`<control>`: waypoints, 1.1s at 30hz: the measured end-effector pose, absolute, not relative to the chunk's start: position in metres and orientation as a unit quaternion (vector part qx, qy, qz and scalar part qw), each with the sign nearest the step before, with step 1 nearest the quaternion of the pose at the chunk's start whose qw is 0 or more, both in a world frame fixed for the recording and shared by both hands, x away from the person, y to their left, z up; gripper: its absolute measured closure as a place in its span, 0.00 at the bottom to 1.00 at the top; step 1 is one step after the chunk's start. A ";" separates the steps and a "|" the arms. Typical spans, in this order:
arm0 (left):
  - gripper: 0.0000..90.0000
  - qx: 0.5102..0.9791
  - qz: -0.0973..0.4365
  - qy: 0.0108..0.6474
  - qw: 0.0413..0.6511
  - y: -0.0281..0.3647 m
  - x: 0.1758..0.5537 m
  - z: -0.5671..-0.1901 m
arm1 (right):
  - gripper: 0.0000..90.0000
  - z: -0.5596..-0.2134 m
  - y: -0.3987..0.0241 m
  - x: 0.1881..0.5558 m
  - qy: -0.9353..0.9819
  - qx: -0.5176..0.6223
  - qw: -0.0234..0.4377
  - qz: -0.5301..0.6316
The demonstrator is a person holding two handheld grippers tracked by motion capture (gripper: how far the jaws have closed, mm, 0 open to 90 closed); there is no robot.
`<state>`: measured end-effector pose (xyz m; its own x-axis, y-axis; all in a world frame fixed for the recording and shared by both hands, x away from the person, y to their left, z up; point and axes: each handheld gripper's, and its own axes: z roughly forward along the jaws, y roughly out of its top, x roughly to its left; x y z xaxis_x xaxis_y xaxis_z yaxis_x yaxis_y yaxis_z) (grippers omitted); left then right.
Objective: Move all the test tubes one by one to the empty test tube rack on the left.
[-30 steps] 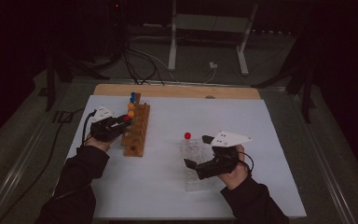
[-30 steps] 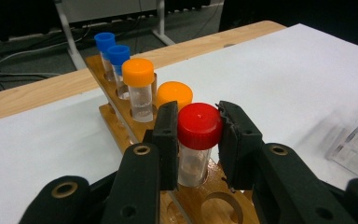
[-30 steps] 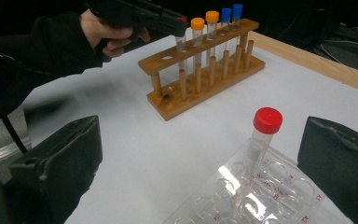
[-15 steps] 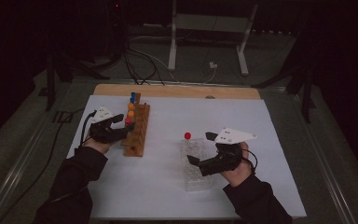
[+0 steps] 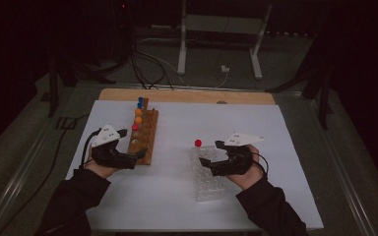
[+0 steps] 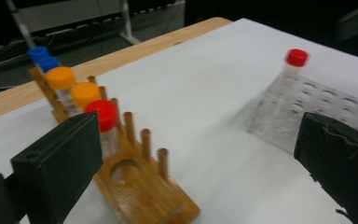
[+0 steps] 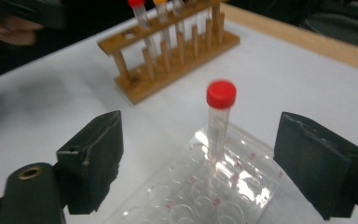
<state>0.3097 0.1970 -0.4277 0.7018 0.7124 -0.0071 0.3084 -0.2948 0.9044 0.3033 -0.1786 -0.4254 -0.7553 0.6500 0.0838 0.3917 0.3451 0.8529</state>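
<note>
Red-capped tube (image 7: 220, 122) stood upright in the clear rack (image 5: 210, 177), straight ahead between the empty, just-narrowing jaws of the nearer right gripper (image 7: 214, 161); left gripper (image 5: 132, 147) had just opened, empty, beside the wooden rack (image 5: 145, 137).

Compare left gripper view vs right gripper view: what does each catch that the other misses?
Left gripper view alone: two blue caps at the far end of the wooden rack, and its empty front hole. Right gripper view alone: the left hand at top left, and red marks on the clear tray. Shared: rack, tray, red-capped tube standing in the tray, white table cover.
</note>
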 end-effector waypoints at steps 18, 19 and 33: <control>0.02 0.777 0.202 0.324 0.500 0.199 0.301 -0.432 | 0.72 -0.458 -0.153 0.340 0.829 0.352 0.128 0.415; 0.02 0.778 0.204 0.323 0.499 0.199 0.301 -0.432 | 0.72 -0.459 -0.152 0.341 0.831 0.351 0.128 0.413; 0.02 0.779 0.202 0.325 0.496 0.199 0.303 -0.432 | 0.84 -0.458 -0.147 0.340 0.832 0.343 0.151 0.408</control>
